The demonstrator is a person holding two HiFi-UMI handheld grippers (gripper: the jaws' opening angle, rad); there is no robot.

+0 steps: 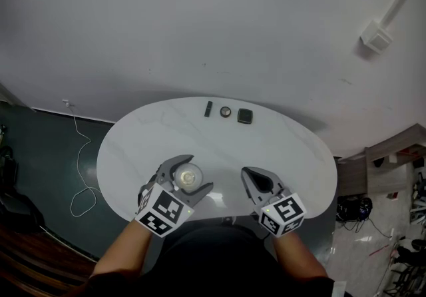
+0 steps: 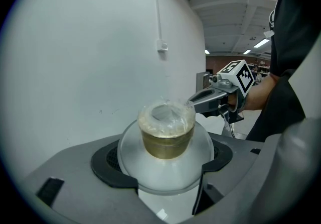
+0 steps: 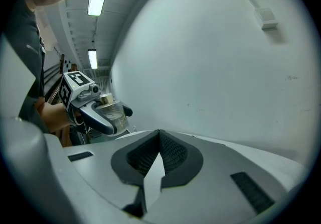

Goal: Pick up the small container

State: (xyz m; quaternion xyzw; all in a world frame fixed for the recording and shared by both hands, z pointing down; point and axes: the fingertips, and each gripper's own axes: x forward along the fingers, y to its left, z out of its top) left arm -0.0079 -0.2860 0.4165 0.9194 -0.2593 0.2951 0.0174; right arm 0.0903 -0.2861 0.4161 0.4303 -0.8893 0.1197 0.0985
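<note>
1. At the table's (image 1: 279, 142) 7 o'clock edge, our left gripper (image 1: 197, 173) is clamped on the container (image 2: 167, 137), with the pads on its wide clear bottom to keep it upright.
2. Our right gripper (image 1: 247, 174), at 5 o'clock, has its jaws together and nothing in them, probably just parked.
3. We can't tell if it's lifted yet.

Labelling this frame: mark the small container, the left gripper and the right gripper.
small container (image 2: 166, 140), left gripper view, on its brownish side wall.
left gripper (image 1: 202, 172), head view, midway between its fingertips.
right gripper (image 1: 245, 172), head view, at its closed fingertips.
</note>
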